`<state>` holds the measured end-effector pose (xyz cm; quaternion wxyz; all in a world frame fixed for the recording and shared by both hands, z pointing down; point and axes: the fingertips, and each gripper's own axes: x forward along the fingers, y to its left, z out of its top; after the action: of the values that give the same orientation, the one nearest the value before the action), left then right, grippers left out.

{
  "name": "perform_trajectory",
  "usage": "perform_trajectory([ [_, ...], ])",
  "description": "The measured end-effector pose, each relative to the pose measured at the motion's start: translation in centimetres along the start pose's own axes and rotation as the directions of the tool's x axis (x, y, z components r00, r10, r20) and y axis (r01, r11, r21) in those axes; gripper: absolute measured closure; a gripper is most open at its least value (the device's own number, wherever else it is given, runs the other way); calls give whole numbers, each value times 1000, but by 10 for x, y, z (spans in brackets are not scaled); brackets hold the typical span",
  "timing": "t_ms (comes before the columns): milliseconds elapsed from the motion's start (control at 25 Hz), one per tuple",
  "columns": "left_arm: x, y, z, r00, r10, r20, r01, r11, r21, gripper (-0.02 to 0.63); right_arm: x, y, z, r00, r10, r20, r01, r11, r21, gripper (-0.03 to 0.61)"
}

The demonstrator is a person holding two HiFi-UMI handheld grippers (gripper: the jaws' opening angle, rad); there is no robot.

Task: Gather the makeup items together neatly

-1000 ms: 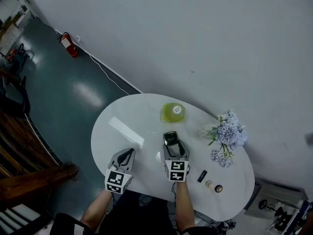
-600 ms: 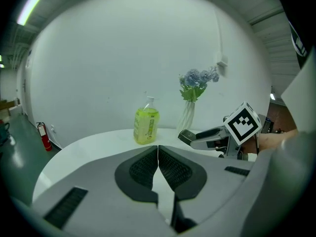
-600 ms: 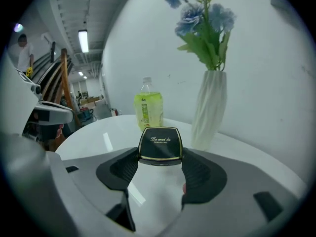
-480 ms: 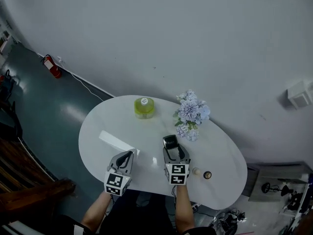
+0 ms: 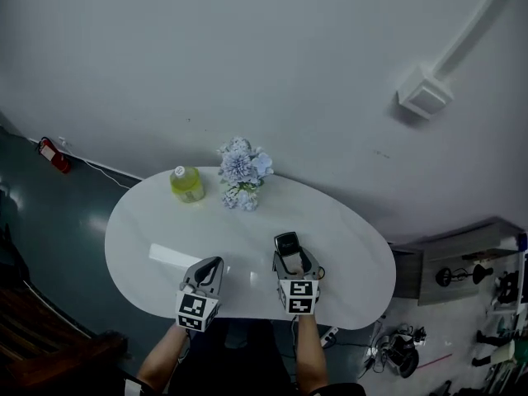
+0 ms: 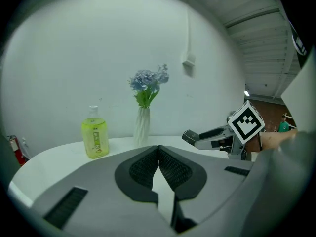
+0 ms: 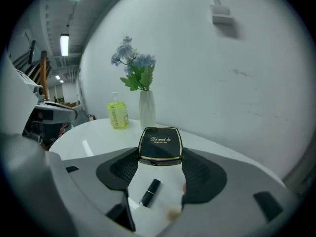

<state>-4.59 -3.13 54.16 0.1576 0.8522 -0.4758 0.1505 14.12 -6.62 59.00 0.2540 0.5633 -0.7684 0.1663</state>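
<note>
My right gripper (image 5: 287, 249) is shut on a black square compact (image 5: 286, 242), held flat above the white table (image 5: 346, 246). In the right gripper view the compact (image 7: 159, 144) sits across the pads of the right gripper (image 7: 159, 158). Below it a black lipstick tube (image 7: 150, 192) lies on the table, with a blurred tan item (image 7: 173, 213) beside it. Neither shows in the head view. My left gripper (image 5: 213, 265) hovers to the left, shut and empty, its pads (image 6: 143, 169) pressed together.
A yellow-green bottle (image 5: 186, 183) and a white vase of pale blue flowers (image 5: 241, 172) stand at the table's far left side by the wall. A red fire extinguisher (image 5: 51, 154) is on the floor at far left. Cables and gear (image 5: 400, 349) lie right of the table.
The view has swung right along the table: bottle and flowers slid left in the picture. Both grippers moved with it, the compact still held. The small items by the right gripper went out of sight.
</note>
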Motion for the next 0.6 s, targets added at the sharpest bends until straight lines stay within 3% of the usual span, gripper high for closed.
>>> perform_trajectory([
  [600,53,-137,10,980,-194,-33,196,977,86,594,-92,-130,-69,977,-214,-19,214,967,136,298],
])
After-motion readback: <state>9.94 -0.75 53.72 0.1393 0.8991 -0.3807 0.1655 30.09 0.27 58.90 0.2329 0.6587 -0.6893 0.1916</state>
